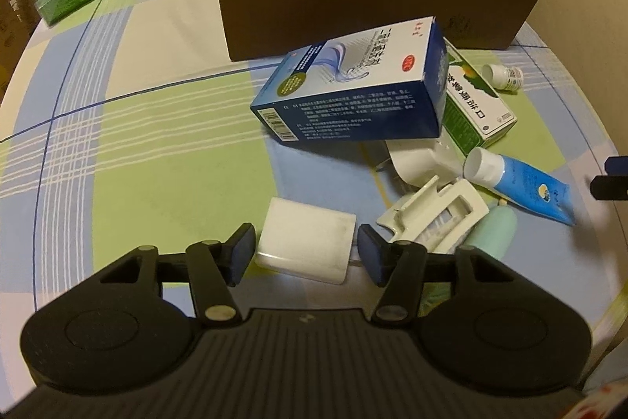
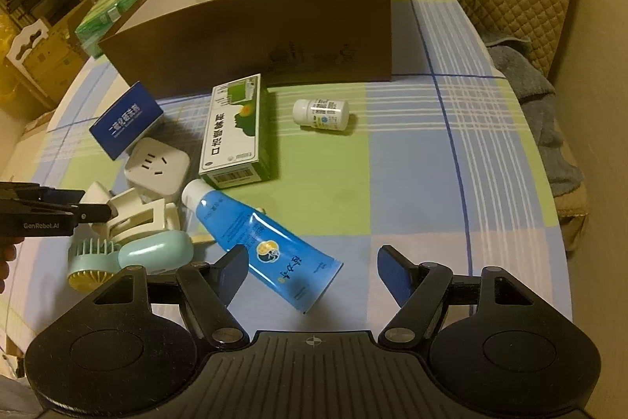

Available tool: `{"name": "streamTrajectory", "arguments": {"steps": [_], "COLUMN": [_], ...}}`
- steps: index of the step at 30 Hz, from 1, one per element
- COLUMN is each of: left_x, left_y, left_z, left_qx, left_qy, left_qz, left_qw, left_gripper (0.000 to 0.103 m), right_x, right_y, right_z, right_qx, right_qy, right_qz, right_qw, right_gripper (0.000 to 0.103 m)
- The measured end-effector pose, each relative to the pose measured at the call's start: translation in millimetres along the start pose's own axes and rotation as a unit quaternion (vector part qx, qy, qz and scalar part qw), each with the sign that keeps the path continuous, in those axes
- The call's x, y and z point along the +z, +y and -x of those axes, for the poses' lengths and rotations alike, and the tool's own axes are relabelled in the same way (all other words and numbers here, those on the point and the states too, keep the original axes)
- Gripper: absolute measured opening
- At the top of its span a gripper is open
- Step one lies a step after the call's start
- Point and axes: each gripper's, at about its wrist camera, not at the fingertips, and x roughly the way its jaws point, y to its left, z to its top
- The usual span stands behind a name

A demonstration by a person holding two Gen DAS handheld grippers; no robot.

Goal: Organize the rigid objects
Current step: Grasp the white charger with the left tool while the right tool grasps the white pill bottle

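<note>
Our left gripper (image 1: 306, 254) spreads wide around a smooth white rounded block (image 1: 308, 242). Our right gripper (image 2: 314, 271) gapes over the glossy blue tube (image 2: 259, 238). Beyond lie the green carton (image 2: 235, 132), a small ribbed-cap bottle (image 2: 321, 113) and the open cardboard box (image 2: 274, 38).

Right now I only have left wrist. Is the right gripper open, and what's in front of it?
Observer: The right gripper is open. The crimped end of the blue tube lies between its fingers, which are not closed on it.
Operator: And the mint thing at my right?
Observer: It's a handheld fan. Its ribbed head is hidden from you.
Operator: What's the white piece under the blue box?
Observer: A socket adapter, with the pin holes facing up.
</note>
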Motion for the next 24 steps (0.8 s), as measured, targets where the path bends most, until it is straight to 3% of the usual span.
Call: {"name": "streamTrajectory", "arguments": {"steps": [10,24], "left_x": [1.6,9.4], "left_y": [7.3,60.5], "left_z": [-1.3,5.3], "left_qx": [-0.015,0.044], "left_qy": [-0.006,-0.020], "left_qz": [0.003,0.097], "left_qw": [0.9999,0.9941], "left_gripper": [0.046,0.046], "right_x": [12.2,49.5], "right_y": [-2.2,1.0], "right_z": [-10.8,-35.5], "right_qx": [-0.004,-0.009], "right_qy": [0.001,-0.023], "right_qz": [-0.010,-0.008], "right_qw": [1.000,1.000], "right_gripper": [0.070,0.070]}}
